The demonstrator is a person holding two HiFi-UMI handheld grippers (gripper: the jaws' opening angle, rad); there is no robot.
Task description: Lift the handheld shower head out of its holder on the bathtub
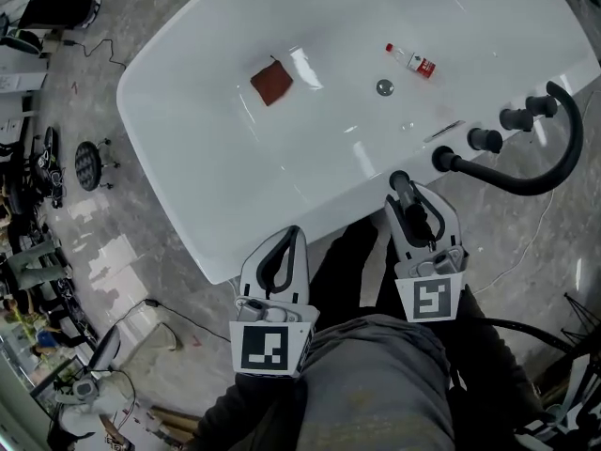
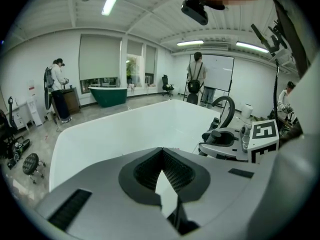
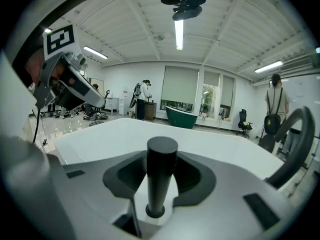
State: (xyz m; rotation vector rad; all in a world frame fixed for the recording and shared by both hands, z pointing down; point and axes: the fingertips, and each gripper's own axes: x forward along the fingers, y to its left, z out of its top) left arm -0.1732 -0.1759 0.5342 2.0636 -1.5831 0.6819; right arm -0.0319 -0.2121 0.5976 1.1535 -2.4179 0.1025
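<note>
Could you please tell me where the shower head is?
In the head view, the shower head stands at right on the tub rim, between the open jaws of the right claw, left of the knobs.

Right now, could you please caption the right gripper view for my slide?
Open right hand-held gripper straddling the black handheld shower head, upright on the white bathtub rim.

No legible text anywhere; small bottle, label too small to read
</note>
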